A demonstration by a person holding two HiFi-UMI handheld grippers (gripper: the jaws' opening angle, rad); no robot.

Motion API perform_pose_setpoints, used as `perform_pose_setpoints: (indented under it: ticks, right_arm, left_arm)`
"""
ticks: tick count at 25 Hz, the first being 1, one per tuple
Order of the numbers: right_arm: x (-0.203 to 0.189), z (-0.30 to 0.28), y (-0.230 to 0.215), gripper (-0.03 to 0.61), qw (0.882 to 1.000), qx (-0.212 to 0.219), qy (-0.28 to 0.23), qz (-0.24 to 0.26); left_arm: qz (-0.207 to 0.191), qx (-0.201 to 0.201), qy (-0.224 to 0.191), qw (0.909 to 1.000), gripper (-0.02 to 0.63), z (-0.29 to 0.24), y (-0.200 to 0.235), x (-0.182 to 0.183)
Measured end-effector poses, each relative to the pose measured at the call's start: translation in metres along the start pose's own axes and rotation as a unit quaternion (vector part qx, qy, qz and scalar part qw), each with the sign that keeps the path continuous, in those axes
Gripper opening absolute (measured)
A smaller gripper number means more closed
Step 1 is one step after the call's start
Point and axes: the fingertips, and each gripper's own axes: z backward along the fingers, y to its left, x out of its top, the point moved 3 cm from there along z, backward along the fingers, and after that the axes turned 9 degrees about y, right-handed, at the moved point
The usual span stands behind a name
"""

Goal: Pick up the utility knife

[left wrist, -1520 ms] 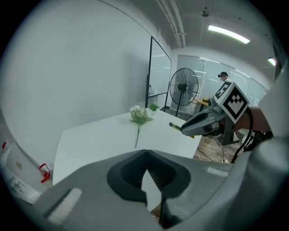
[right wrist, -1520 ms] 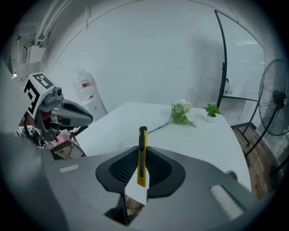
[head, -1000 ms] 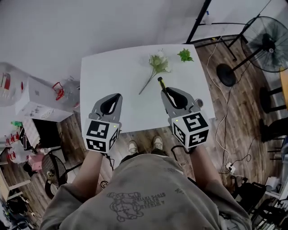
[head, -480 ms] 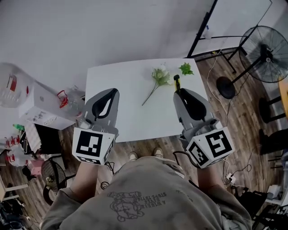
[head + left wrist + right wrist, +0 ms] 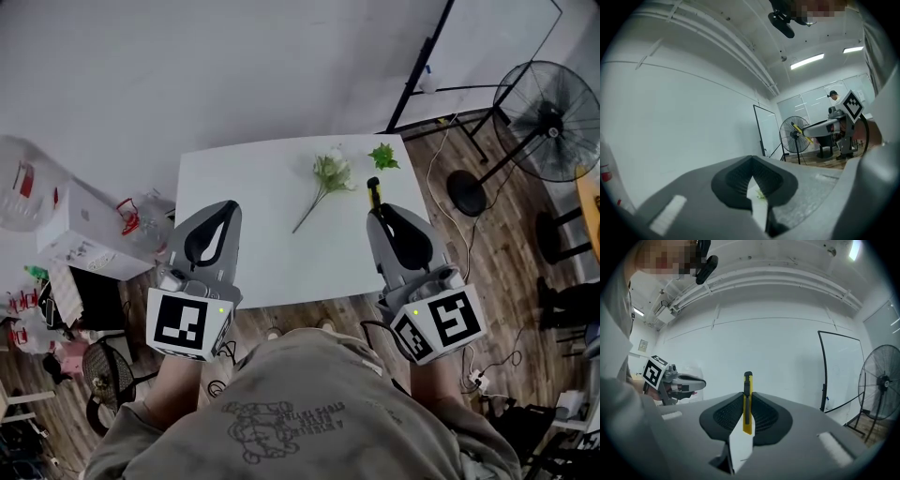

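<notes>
Since a second ago I have lifted my right gripper [image 5: 379, 210] clear of the tabletop [image 5: 246, 202], the utility knife [image 5: 372, 190] clamped between its jaws and picked up, while my left gripper [image 5: 231, 205] looks closed and empty.

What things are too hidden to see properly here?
Head view: the right hand-held gripper covers most of the yellow and black utility knife.
Left gripper view: the left hand-held gripper's shut jaws hide nearly all the white table.
Right gripper view: the knife's lower end is hidden inside that gripper.
</notes>
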Motion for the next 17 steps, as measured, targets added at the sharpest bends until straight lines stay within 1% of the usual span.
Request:
perform_pose_setpoints:
  ticks: [9,17]
  right_arm:
    - [0.009,0.001,-0.003,0.078,1.0,-0.004,-0.003,0.011]
    - [0.008,-0.001,-0.005,0.078,1.0,-0.006,0.001,0.022]
  left_arm:
    - [0.008,-0.006,-0.02,0.9997,0.001,-0.006,-0.004,0.007]
    - [0.007,-0.02,-0.019,0.9996,0.001,-0.01,-0.01,0.006]
